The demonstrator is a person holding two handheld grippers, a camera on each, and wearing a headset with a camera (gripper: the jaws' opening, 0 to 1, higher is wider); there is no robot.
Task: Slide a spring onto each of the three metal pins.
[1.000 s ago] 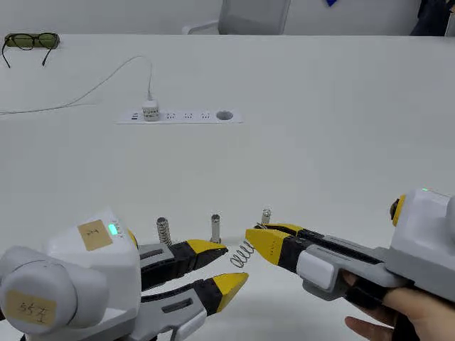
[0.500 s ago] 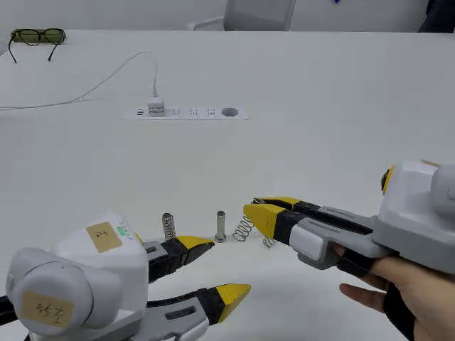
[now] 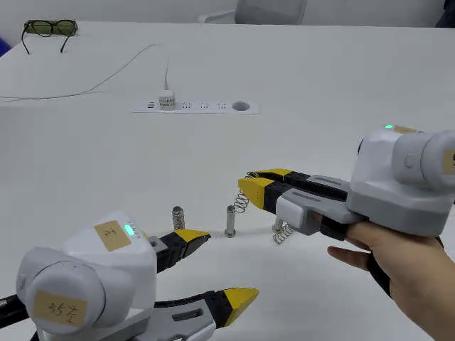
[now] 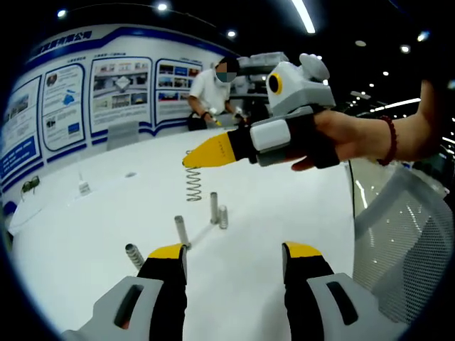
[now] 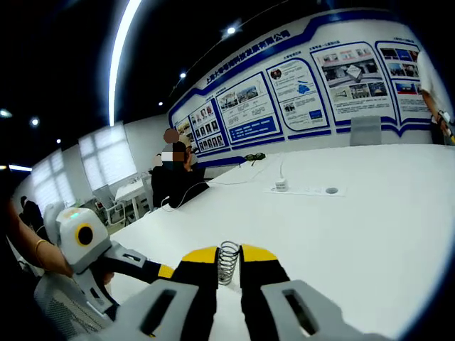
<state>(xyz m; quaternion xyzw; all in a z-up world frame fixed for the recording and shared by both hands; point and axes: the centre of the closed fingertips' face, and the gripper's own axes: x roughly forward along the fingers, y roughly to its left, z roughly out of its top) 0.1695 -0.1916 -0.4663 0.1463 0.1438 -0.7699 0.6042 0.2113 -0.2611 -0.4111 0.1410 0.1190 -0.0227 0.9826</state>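
The held spring point(image 3: 242, 202) hangs from the tips of my right gripper point(image 3: 249, 186), whose jaws are clenched on its upper coils. It is clear of the worktop point(image 3: 341, 106), above and just beside the middle pin point(image 3: 229, 220), not yet over the pin's tip.

Pin status, along the row that stands toward the near edge of the worktop:
1. First pin point(image 3: 178, 224), nearest my left gripper point(image 3: 222, 263): the fitted spring point(image 3: 178, 213) is on it. Done.
2. Middle pin: bare. I judge it to be the target of the held spring.
3. Third pin point(image 4: 213, 207): looks bare in the left gripper view. A loose spring point(image 3: 283, 233) leans just beside it, partly hidden under my right gripper in the head view. I judge it not threaded.

Progress: one of three springs is seated, one is in the jaws, and one is waiting on the worktop.

My left gripper is released, its jaws spread wide and empty, low at the near edge and pointing at the first pin.

Farther out, a power strip point(image 3: 206, 106) with a plug point(image 3: 166, 101) lies near the middle of the worktop. A pair of glasses point(image 3: 50, 28) sits at the far left corner.
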